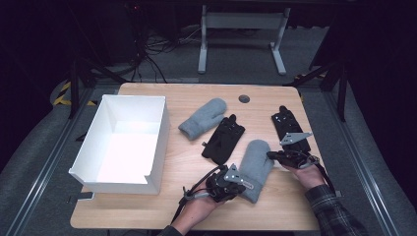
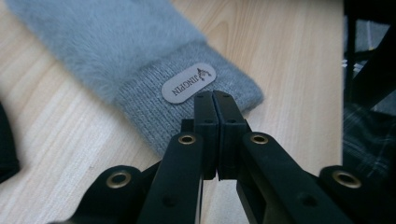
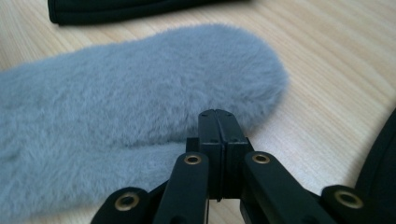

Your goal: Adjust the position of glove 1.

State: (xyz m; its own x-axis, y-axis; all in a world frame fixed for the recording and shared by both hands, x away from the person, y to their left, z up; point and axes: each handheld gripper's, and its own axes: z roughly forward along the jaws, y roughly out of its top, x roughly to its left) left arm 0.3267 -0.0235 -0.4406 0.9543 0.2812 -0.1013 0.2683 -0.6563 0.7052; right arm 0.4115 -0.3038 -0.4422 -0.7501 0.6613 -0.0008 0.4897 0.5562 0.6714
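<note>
The fluffy grey knit mitten (image 1: 255,167) lay flat on the wooden bench (image 1: 275,206), long axis running front-to-back & tilted slightly: ribbed cuff w/ its oval label (image 2: 188,82) toward the person, rounded tip away. Left gripper (image 1: 239,187) sat at the cuff end, jaws pressed together, tips over the cuff edge; whether any knit was pinched between them, can't tell. Right gripper (image 1: 271,155) sat at the tip-side edge, jaws also pressed together against the fur, nothing visibly caught. So one gripper per end, mitten between them. White open box (image 1: 147,142) stood well apart to the left, nearer the left hand.
</note>
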